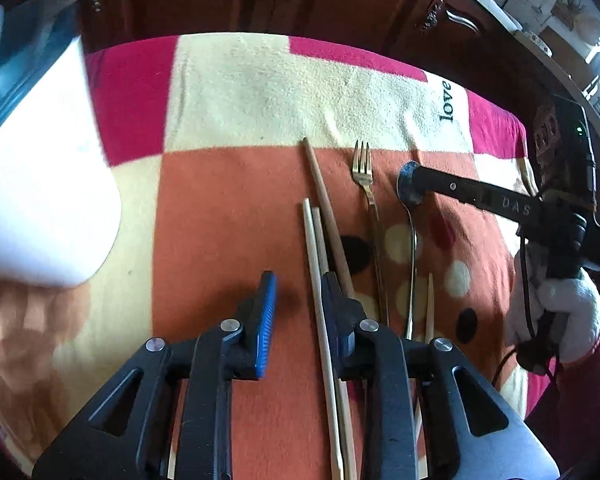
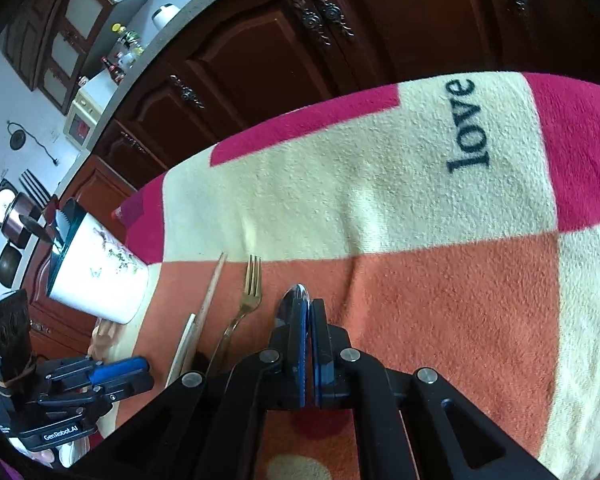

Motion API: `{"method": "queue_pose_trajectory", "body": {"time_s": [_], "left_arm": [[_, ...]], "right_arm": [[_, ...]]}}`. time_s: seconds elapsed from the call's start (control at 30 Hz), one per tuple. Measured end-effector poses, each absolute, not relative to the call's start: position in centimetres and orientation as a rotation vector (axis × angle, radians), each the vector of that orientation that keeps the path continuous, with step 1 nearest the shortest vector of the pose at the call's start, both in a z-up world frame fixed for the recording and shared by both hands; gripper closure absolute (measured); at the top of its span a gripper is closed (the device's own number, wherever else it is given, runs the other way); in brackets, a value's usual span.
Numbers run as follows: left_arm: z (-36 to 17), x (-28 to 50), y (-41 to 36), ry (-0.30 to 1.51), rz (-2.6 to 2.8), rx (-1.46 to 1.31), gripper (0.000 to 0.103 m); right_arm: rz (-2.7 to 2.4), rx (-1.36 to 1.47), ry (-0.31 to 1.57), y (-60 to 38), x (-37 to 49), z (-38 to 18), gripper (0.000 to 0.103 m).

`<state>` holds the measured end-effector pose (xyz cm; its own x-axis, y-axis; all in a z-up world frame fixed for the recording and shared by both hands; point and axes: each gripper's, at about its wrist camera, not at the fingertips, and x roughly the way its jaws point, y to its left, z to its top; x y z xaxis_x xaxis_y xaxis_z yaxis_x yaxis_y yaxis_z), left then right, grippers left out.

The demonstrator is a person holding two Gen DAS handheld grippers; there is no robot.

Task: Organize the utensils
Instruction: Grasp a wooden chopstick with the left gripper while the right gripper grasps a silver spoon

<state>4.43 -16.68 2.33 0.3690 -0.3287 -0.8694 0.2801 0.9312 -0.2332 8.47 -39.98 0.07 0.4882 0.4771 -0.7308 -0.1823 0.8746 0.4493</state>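
Several wooden chopsticks [image 1: 324, 200], a gold fork [image 1: 364, 176] and a metal spoon [image 1: 414, 248] lie side by side on the orange patch of the blanket. My left gripper [image 1: 298, 300] hangs over the chopsticks with its jaws partly apart. One chopstick runs between the pads beside the right one, and neither pad presses on it. My right gripper [image 2: 309, 312] is shut, its tips pinching the rim of the spoon's bowl [image 2: 294, 298]. The right wrist view also has the fork [image 2: 252, 280], the chopsticks [image 2: 212, 292] and the left gripper [image 2: 142, 374].
A white cup with a teal rim [image 2: 96, 272] stands on the table's left side, close to my left gripper [image 1: 40, 200]. The patchwork blanket [image 1: 228, 92] covers the table. Dark wooden cabinets [image 2: 284, 52] stand beyond its far edge. A gloved hand [image 1: 560, 312] holds the right gripper.
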Motion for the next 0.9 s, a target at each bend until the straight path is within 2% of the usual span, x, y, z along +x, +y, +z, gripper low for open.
{"method": "queue_pose_trajectory", "body": {"time_s": [0.07,0.37,0.47,0.9], "left_arm": [[1.9,5.2,-17.5,1.138,-0.398,-0.009,0.08],[1.6,6.0,-20.8,1.163,-0.404,0.075,0.08],[1.5,6.2,-19.5,1.155,-0.398,0.074,0.081],[1.9,6.7,-16.6,1.169,-0.361,0.031,0.079]], "right_arm": [[0.412,0.312,0.986,-39.6,8.4,0.0,0.092],[0.41,0.363,0.981,-40.2,8.5,-0.3,0.091],[0.418,0.368,0.981,-40.1,8.3,-0.1,0.086],[0.422,0.332,0.986,-39.7,8.0,0.2,0.08]]}}
